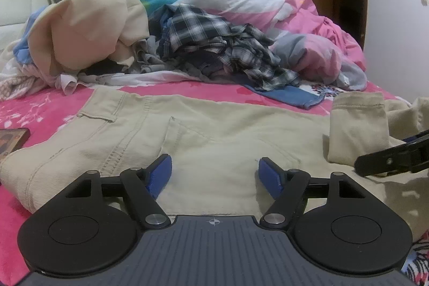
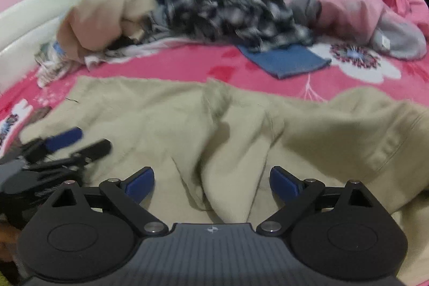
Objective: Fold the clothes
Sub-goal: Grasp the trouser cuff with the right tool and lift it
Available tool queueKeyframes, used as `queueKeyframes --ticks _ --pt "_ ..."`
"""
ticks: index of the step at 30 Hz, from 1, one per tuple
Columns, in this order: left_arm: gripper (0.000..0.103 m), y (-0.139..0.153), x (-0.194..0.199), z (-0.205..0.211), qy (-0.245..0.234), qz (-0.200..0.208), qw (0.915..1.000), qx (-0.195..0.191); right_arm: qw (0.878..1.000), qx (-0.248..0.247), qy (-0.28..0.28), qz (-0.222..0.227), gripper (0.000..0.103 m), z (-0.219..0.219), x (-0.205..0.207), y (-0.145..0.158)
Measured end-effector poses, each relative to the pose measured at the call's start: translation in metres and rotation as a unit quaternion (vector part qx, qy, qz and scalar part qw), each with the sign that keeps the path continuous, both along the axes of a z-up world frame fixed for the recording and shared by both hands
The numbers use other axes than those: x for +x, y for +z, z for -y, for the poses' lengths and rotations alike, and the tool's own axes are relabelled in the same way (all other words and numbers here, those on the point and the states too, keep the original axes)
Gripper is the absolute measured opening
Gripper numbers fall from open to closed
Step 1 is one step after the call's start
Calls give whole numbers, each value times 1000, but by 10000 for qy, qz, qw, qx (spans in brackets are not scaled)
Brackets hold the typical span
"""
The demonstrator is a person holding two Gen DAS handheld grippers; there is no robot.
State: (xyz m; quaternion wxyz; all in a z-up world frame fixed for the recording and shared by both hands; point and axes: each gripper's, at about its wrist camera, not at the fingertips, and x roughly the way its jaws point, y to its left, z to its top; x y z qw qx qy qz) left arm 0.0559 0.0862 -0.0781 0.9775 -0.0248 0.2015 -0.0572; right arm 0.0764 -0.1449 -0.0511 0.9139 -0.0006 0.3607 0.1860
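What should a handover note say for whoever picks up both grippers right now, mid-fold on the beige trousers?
Left gripper: open, low over the beige trousers near the pockets, holding nothing.
Right gripper: open, over bunched trouser cloth, nothing between the pads.
Trousers lie across the pink bedsheet; one leg end is turned back on the right, the rest rumpled, not a finished fold.
Left to do: finish the trousers, then the plaid shirt and the heap behind it.

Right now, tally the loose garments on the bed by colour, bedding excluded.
Beige: 2, the trousers in front and the garment in the pile
Black-and-white plaid: 1, the shirt
Blue: 1, the denim piece
Total: 4
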Motion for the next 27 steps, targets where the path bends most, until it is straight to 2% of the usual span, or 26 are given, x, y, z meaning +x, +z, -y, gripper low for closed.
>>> queueKeyframes --ticks 3,4,5,6,7,8,9,11,14,18,22,27 --pt "73 0 1 1 1 4 10000 7 9999 -97 -6 108 93 -2 0 -3" --pt "73 0 1 1 2 7 10000 6 9997 -180 -35 128 84 -2 0 -2" --pt "73 -1 0 1 3 10 10000 4 9995 -262 -70 146 71 -2 1 -2" --pt "73 -1 0 0 2 12 10000 0 9993 -310 -115 152 68 -1 2 -2" --pt "73 -1 0 0 0 13 10000 -5 9996 -241 -109 136 61 2 3 0" --pt "73 -1 0 0 -2 11 10000 -4 9997 -165 -104 120 47 5 4 1" --pt "73 -1 0 0 -3 6 10000 -6 9999 -72 -109 109 42 8 5 3" --pt "73 -1 0 0 -1 -9 10000 -17 9998 68 -149 147 25 16 8 8" --pt "73 0 0 -1 5 -31 10000 -43 9973 395 -449 416 21 38 10 25" --pt "73 -1 0 1 12 -47 10000 -7 9853 930 -1041 981 18 89 7 59" --pt "73 -1 1 3 33 -70 10000 60 9667 1403 -1641 1371 17 156 3 88" --pt "73 -1 2 7 81 -113 9997 197 9381 1736 -2394 1802 17 237 -9 103"
